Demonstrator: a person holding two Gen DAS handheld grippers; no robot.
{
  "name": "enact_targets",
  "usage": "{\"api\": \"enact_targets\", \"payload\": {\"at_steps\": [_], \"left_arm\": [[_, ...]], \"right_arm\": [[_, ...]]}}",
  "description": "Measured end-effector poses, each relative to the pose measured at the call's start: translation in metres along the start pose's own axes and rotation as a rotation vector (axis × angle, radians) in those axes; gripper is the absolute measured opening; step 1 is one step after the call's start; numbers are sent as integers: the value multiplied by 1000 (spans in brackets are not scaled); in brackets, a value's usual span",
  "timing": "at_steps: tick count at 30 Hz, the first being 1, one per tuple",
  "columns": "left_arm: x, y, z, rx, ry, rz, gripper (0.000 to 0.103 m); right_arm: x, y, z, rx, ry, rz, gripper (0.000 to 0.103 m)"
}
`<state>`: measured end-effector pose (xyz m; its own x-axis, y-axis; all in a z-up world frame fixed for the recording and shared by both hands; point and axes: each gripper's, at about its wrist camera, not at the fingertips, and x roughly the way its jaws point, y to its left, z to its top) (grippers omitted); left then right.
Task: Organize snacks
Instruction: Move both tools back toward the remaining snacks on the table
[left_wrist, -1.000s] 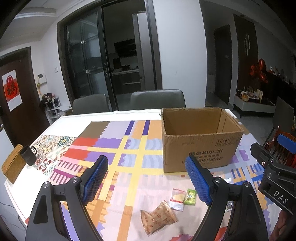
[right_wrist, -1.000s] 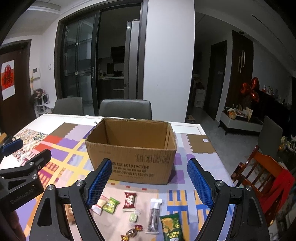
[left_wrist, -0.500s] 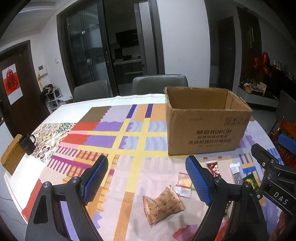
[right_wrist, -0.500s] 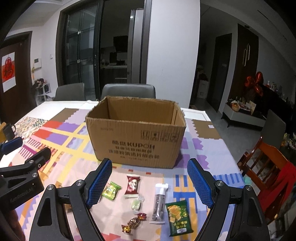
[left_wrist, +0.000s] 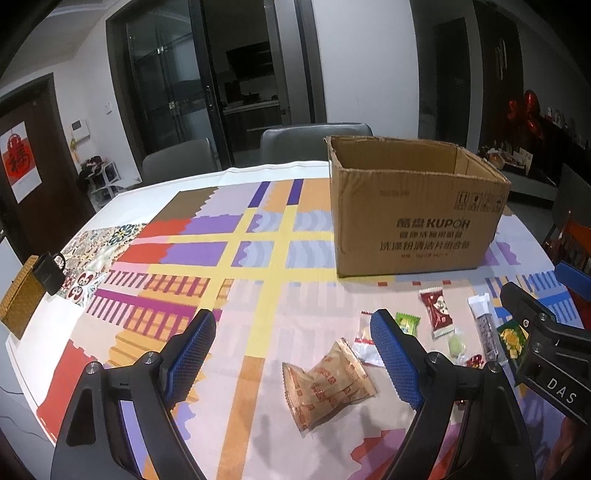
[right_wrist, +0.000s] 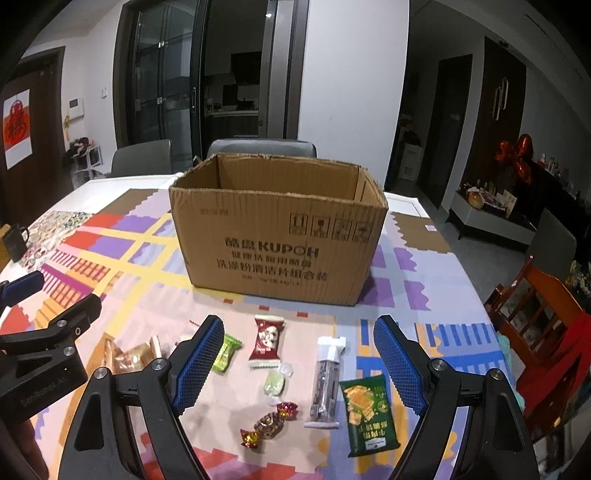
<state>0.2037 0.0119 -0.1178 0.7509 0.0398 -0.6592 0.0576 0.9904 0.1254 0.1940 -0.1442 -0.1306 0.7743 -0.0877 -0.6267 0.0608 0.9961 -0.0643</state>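
An open cardboard box (left_wrist: 417, 210) (right_wrist: 277, 240) stands on the patterned tablecloth. In front of it lie snacks: a tan biscuit pack (left_wrist: 327, 380), a red packet (right_wrist: 267, 341), a light green packet (right_wrist: 224, 356), a grey stick bar (right_wrist: 327, 376), a dark green cracker bag (right_wrist: 369, 413), a pale green candy (right_wrist: 275, 382) and gold-wrapped candies (right_wrist: 267, 421). My left gripper (left_wrist: 293, 358) is open and empty above the biscuit pack. My right gripper (right_wrist: 297, 362) is open and empty above the packets.
A black mug (left_wrist: 48, 273) and a wicker basket (left_wrist: 20, 306) sit at the table's left edge. Grey chairs (left_wrist: 314, 142) stand behind the table, and a wooden chair (right_wrist: 535, 314) stands at the right.
Both grippers have tilted down and moved nearer the table, so more of the snacks in front of the box now show. Both stay open and empty.
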Motion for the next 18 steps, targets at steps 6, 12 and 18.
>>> {"api": "enact_targets", "payload": {"at_steps": [6,12,18], "left_arm": [[9,-2,-12,2,25,-15,86],[20,-6,-24,6,55,-35,86],[30,-12,-34,3,83,-48,86]], "right_arm": [[4,0,-11,5,22,2,84],[9,4,-25,-5,45,-11,84],[17,1,-41,18,80,-26,84]]}}
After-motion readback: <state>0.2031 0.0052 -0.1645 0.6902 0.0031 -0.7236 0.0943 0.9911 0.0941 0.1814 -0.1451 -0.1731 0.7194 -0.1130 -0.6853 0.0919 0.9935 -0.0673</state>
